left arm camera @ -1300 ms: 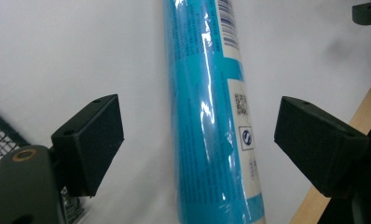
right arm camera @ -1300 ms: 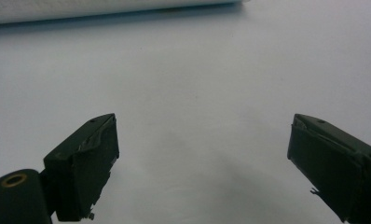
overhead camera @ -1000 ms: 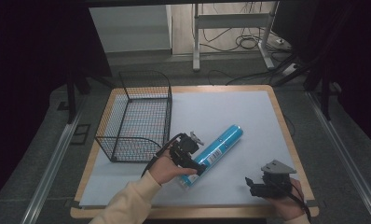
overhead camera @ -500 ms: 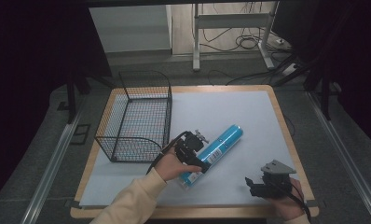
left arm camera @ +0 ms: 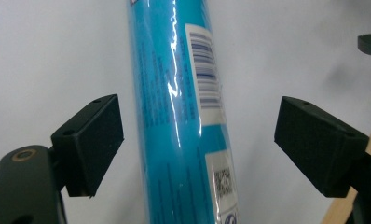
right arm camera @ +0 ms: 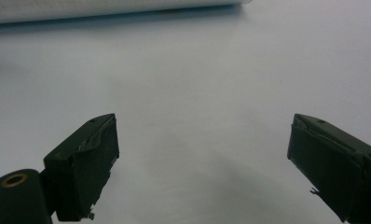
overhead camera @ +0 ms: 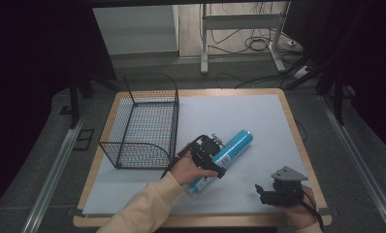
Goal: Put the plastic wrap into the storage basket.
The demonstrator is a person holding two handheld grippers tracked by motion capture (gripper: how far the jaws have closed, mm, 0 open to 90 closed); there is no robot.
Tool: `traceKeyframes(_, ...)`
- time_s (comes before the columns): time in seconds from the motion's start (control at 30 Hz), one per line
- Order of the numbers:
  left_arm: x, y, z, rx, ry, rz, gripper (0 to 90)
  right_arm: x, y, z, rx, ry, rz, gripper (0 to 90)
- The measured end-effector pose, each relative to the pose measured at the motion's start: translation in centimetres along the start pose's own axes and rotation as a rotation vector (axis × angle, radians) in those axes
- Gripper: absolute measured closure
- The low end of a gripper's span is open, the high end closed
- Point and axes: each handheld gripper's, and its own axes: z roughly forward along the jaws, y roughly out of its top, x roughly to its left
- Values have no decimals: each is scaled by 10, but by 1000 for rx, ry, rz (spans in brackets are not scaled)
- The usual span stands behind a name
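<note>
The blue tube (left arm camera: 179,112) lies on the bench (overhead camera: 259,111), its long axis passing between the wide-open, empty left tongs (left arm camera: 197,144); the right tongs (right arm camera: 202,163), also open and empty, sit well apart.

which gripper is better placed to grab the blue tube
Left. The left gripper is open with the tube lying between its jaws. The right gripper sits apart near the table's front edge, open over bare surface.
</note>
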Motion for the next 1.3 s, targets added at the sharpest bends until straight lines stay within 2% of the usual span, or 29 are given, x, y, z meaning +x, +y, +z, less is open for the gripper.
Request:
traceKeyframes(0.37,6,13,19,45,-1,-14,149,0,0,0,1,-1,-1,93)
traceKeyframes(0.5,6,18,24,43,-4,-25,150,0,0,0,2,-1,-1,93)
traceKeyframes(0.87,10,30,41,89,22,-38,149,0,0,1,2,1,-4,93)
traceKeyframes(0.93,11,32,45,92,17,-50,150,0,0,1,-2,4,-6,93)
traceKeyframes(1.03,12,35,50,107,20,-52,151,0,0,0,-2,5,-9,93)
traceKeyframes(1.2,14,36,62,160,22,-52,160,0,0,0,-4,4,-5,93)
traceKeyframes(1.3,14,36,64,171,19,-55,168,0,0,0,-3,3,-4,93)
